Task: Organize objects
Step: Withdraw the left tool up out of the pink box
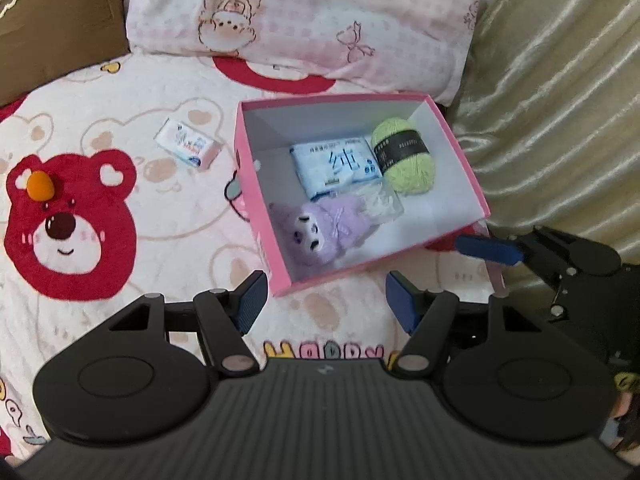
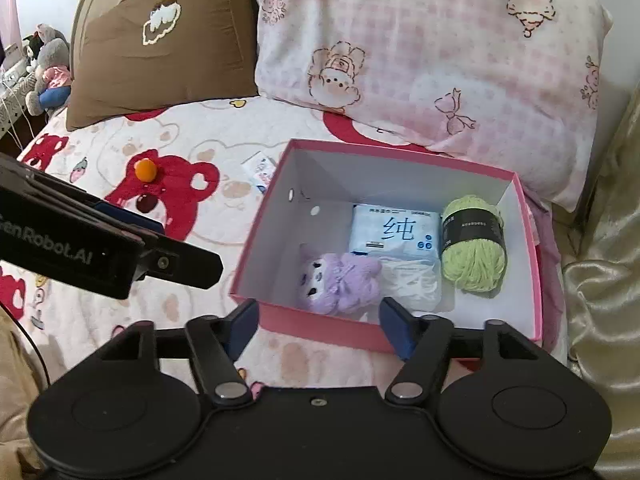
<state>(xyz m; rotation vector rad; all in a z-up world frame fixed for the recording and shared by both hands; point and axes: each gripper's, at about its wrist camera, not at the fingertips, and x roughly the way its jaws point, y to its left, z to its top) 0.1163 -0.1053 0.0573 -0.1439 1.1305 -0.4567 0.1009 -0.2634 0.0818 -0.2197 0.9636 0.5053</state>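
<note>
A pink box (image 1: 256,184) (image 2: 256,256) sits on the bear-print blanket. Inside lie a purple plush toy (image 1: 324,232) (image 2: 340,280), a blue tissue pack (image 1: 336,164) (image 2: 392,232), a clear plastic packet (image 1: 380,200) (image 2: 412,284) and a green yarn ball (image 1: 404,156) (image 2: 474,244). A small white tissue pack (image 1: 188,142) (image 2: 260,172) and an orange ball (image 1: 40,186) (image 2: 145,170) lie on the blanket left of the box. My left gripper (image 1: 326,302) is open and empty near the box's front edge. My right gripper (image 2: 318,328) is open and empty at the box's near wall.
A pink checked pillow (image 1: 304,20) (image 2: 432,56) lies behind the box, a brown pillow (image 2: 160,40) to its left. Gold satin fabric (image 1: 560,100) (image 2: 600,280) borders the right side. Plush toys (image 2: 48,68) sit far left. The other gripper shows in each view (image 1: 560,256) (image 2: 80,248).
</note>
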